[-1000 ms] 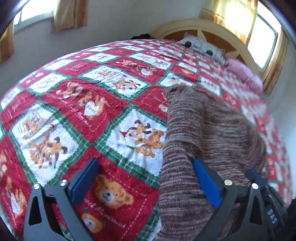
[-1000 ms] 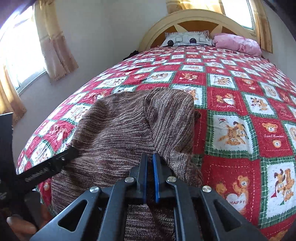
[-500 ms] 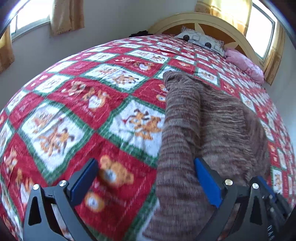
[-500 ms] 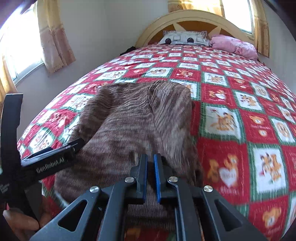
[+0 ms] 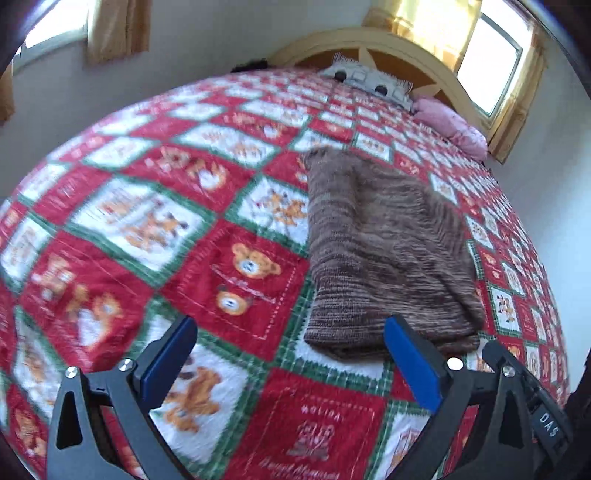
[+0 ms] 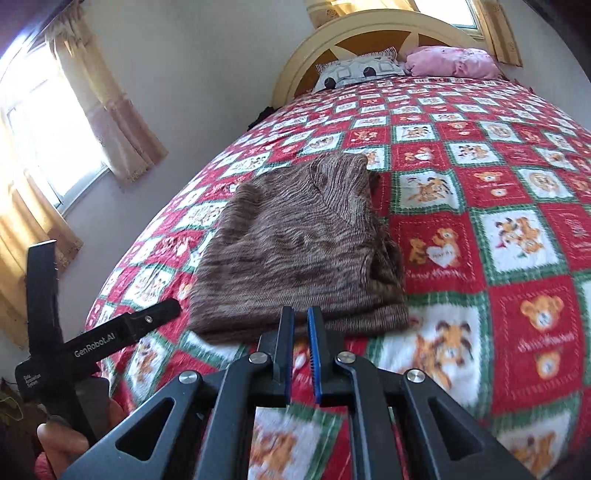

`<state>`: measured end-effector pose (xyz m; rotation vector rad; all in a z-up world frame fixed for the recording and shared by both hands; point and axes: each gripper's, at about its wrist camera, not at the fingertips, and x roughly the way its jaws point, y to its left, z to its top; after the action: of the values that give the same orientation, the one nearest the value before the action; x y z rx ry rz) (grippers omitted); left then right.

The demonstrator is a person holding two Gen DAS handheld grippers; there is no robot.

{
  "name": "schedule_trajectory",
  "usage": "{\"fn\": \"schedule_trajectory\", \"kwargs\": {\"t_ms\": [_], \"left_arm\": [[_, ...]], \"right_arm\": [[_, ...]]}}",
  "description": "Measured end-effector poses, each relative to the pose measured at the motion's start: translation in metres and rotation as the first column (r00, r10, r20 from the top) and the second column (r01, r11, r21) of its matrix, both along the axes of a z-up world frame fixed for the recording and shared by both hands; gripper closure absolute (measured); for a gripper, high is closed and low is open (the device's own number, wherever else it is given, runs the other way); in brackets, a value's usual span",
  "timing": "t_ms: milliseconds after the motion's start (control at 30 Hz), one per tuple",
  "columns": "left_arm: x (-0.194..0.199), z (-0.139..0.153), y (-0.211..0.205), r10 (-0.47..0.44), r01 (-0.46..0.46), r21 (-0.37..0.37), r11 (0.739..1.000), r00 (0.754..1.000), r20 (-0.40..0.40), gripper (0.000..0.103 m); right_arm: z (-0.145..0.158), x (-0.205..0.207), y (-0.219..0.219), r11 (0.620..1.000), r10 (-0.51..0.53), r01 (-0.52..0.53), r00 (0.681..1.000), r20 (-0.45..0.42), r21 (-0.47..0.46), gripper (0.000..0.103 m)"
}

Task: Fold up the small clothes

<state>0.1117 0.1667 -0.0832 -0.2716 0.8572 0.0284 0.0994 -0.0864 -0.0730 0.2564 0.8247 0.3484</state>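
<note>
A brown knitted garment lies folded into a compact rectangle on the red, white and green patterned bedspread; it also shows in the right wrist view. My left gripper is open and empty, just in front of the garment's near edge, above the bedspread. My right gripper is nearly shut with a narrow gap, holds nothing, and sits just in front of the garment's near edge. The left gripper's body shows at the lower left of the right wrist view.
Pillows, one patterned white and one pink, lie by the wooden headboard. Curtained windows are on the left wall. The bed's left edge drops off near the garment.
Both grippers have pulled back toward the foot of the bed and off the garment. The right gripper no longer pinches the fabric. The garment now lies flat and folded.
</note>
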Motion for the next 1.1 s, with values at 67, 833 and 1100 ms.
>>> {"fn": "schedule_trajectory", "kwargs": {"t_ms": [67, 833, 1100], "left_arm": [[-0.009, 0.012, -0.006, -0.008, 0.006, 0.049, 0.999, 0.999, 0.039, 0.0], [-0.087, 0.102, -0.054, -0.064, -0.018, 0.236, 0.972, 0.94, 0.336, 0.0], [-0.1, 0.111, -0.064, -0.082, -0.012, 0.259, 0.966, 0.934, 0.349, 0.0]], "right_arm": [[0.009, -0.01, 0.001, 1.0, 0.004, -0.004, 1.0, 0.002, 0.004, 0.095], [0.131, -0.143, -0.022, 0.956, -0.224, 0.286, 0.852, 0.474, -0.063, 0.032], [0.129, -0.151, -0.027, 0.951, -0.248, 0.305, 0.85, 0.465, -0.049, 0.032]]}}
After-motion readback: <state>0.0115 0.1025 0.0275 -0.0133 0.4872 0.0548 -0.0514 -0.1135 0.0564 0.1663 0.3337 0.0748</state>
